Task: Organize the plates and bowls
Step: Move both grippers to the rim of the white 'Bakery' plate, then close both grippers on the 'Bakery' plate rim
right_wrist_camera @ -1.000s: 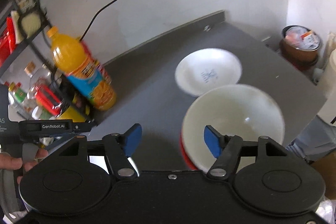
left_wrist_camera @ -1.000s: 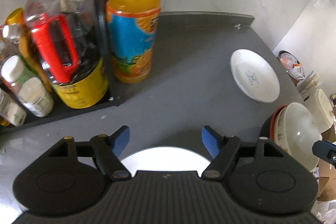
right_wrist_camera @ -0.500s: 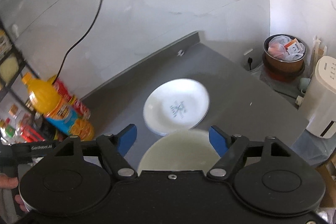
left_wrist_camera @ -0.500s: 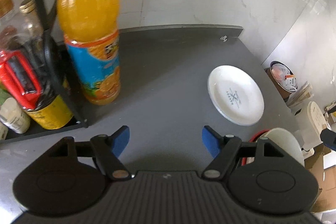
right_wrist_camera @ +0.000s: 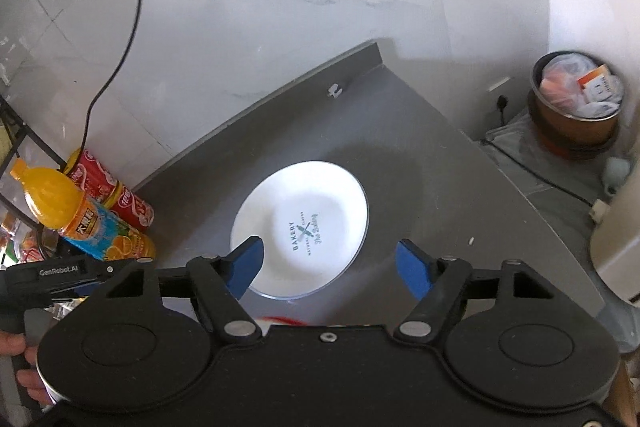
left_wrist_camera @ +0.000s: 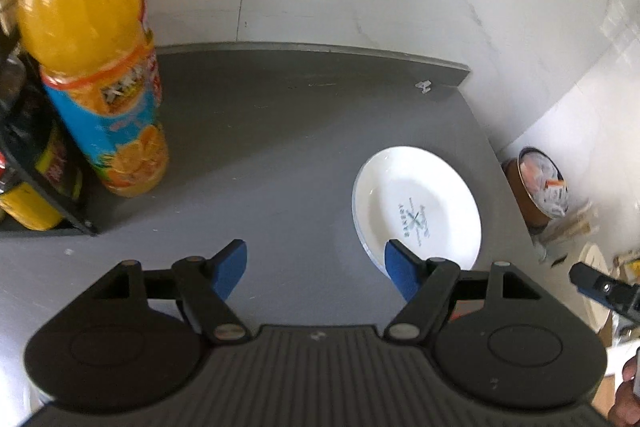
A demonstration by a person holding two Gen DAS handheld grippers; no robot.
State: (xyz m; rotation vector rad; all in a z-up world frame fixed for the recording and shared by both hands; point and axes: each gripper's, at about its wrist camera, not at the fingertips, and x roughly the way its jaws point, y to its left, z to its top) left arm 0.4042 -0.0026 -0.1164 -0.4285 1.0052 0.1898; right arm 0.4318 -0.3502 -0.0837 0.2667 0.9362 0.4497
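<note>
Left tool [left_wrist_camera: 316, 269] and right tool [right_wrist_camera: 328, 269], each with blue-padded jaws spread wide and nothing between them, both raised above the grey tabletop [left_wrist_camera: 280, 147]. The white plate [right_wrist_camera: 300, 227] lies flat on the tabletop near its far right corner, ahead of and below the right tool, whose jaws frame it without touching; in the left wrist view the same plate [left_wrist_camera: 416, 207] sits just beyond the right-hand jaw. A sliver of red [right_wrist_camera: 280, 319] shows under the right tool body, possibly the rim of a bowl, though too little is visible to tell. Judged step: between grasps, with the plate the likely next item. The next move calls for lowering one tool to the plate's rim and closing on its thin edge, since the plate lies flush with the surface. Legible writing: the plate's centre reads "BAKERY", with smaller script beneath that appears to read "The Baking"; the left tool's handle reads "GenRobot.AI" [right_wrist_camera: 60, 271]. The orange drink bottle [left_wrist_camera: 96, 67] and red can [right_wrist_camera: 116, 197] carry labels too blurred to read
</note>
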